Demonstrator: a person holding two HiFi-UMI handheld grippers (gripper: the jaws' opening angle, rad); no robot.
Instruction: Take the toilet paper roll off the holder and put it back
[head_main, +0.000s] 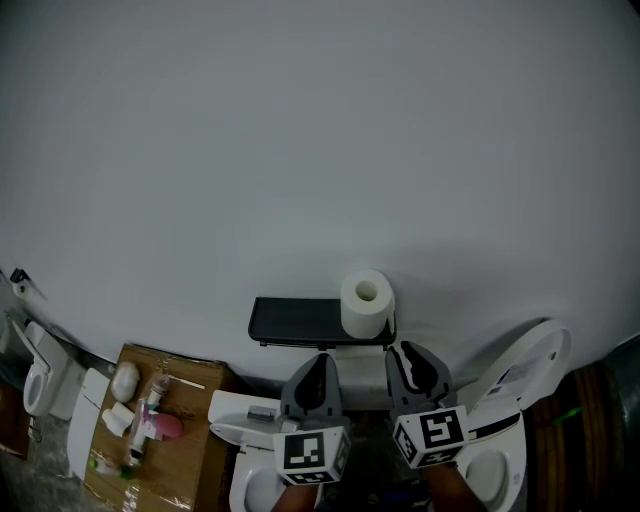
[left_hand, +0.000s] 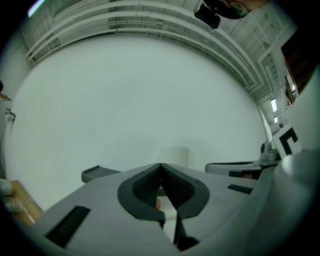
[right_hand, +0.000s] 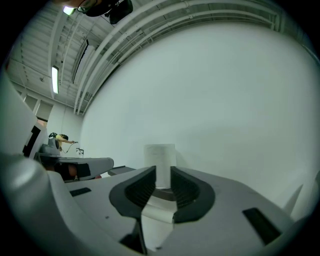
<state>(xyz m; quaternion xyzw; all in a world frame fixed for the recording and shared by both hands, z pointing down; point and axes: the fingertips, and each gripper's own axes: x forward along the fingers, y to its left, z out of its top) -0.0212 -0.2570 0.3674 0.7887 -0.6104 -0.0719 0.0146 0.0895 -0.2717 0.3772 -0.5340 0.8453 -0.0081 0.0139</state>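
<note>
Down at the far left, low against the wall, a white toilet (head_main: 38, 372) stands next to a cardboard box (head_main: 190, 440) whose top is littered with small bottles and toiletries. A plain pale wall (head_main: 300, 130) takes up nearly everything ahead, bare and evenly lit. The gripper views catch ribbed ceiling beams overhead and a strip light (right_hand: 54, 80).

Further along, another white toilet (head_main: 240, 420) sits just below a dark, flat holder (head_main: 295, 320) fixed to the wall like a narrow shelf. The left gripper (left_hand: 160, 166) points level at the wall beneath that shelf, its two ridged pads pressed together at the tips with nothing between them.

On the right end of the holder stands the toilet paper roll (head_main: 366, 303). It is on end, its long axis upright and the hollow core facing the ceiling, and its base rests on the shelf.

The right gripper (right_hand: 163, 171) is aimed straight at the roll. Its jaws stand a narrow slit apart, and the roll shows through that slit, beyond the tips and not touched by the pads.

At the far right a third toilet (head_main: 530, 365) has its lid raised.
</note>
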